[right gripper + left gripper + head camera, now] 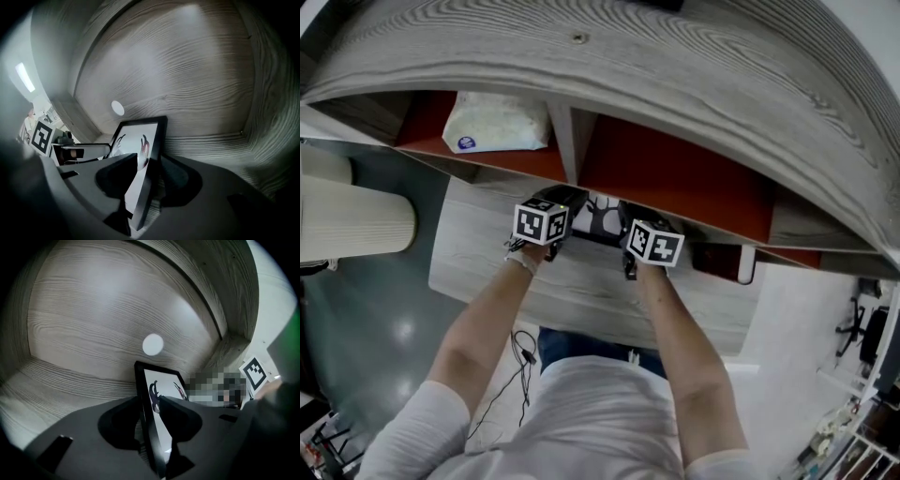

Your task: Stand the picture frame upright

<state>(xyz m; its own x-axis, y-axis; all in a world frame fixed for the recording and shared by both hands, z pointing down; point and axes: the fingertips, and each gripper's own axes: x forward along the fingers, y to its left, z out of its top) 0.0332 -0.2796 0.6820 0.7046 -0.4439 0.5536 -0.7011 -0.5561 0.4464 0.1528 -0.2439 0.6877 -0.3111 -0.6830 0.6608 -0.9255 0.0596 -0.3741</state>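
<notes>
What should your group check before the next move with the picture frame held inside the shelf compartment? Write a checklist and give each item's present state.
1. Left gripper closed on one side edge of the picture frame: ok.
2. Right gripper closed on the opposite side edge: ok.
3. Picture side faces the person: ok.
4. Frame's bottom edge resting on the shelf floor: cannot tell, the jaws hide it.
5. Frame able to stand unheld: cannot tell, its back is out of sight.

place: indoor workroom | cues: wood-grain shelf unit [694,84], glossy grey floor [384,319]
</notes>
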